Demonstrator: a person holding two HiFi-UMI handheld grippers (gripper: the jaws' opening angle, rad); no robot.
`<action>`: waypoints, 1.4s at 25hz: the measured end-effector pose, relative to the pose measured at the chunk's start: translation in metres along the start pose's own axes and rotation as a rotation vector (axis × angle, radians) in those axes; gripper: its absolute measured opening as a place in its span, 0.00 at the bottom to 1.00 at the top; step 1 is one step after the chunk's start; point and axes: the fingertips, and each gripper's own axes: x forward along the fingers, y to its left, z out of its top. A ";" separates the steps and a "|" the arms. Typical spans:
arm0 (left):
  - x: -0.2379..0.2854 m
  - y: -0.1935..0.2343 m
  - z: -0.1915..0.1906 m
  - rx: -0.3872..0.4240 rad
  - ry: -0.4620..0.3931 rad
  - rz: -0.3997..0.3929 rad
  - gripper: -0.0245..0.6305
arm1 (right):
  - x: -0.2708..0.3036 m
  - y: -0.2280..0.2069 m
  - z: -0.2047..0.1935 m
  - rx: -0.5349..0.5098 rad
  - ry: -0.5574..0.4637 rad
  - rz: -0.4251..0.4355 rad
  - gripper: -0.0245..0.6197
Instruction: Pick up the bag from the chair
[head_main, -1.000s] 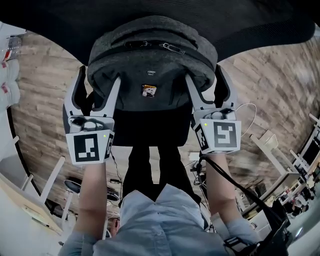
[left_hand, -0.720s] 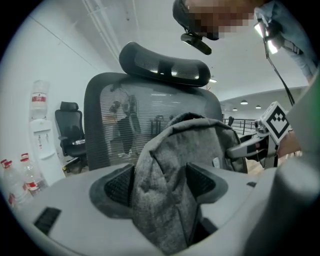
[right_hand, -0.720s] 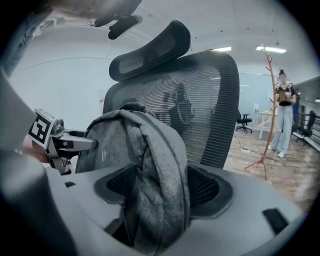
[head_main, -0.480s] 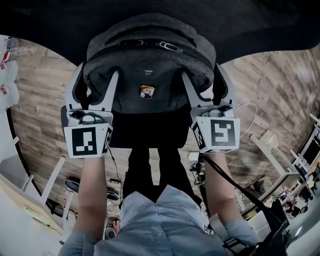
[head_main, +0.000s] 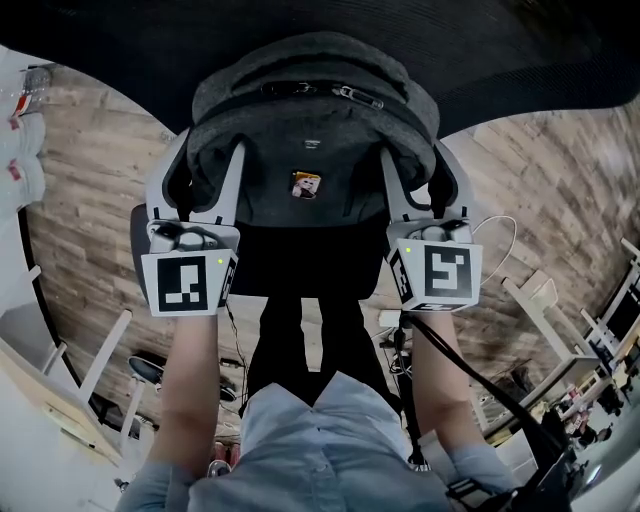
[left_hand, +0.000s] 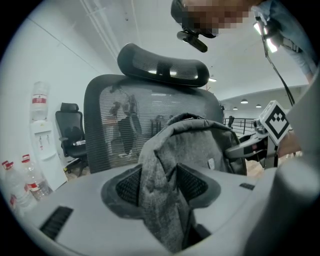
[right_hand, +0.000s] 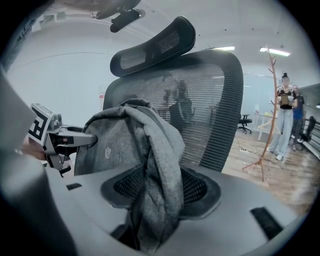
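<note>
Our left gripper and right gripper have just squeezed shut on two sides of the bag. The bag sits on the chair, we think; its bottom is hidden. Next we lift both together, evenly.

A grey bag rests on the black chair. The left tool and the right tool (jaws just closing) each take one side of it.

The black mesh office chair back stands close behind the grey fabric backpack, barring that side; its curved headrest sits above; wood-plank floor lies open left and right; the person's dark-trousered legs crowd the front.
</note>
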 end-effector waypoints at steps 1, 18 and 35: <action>-0.002 0.000 0.001 -0.002 -0.001 0.001 0.34 | -0.001 0.001 0.000 -0.001 0.000 -0.001 0.34; -0.065 -0.026 0.001 -0.013 -0.023 0.043 0.28 | -0.056 0.027 -0.008 -0.022 -0.055 -0.004 0.23; -0.125 -0.044 0.006 0.003 -0.054 0.077 0.26 | -0.112 0.055 -0.009 -0.027 -0.134 -0.020 0.21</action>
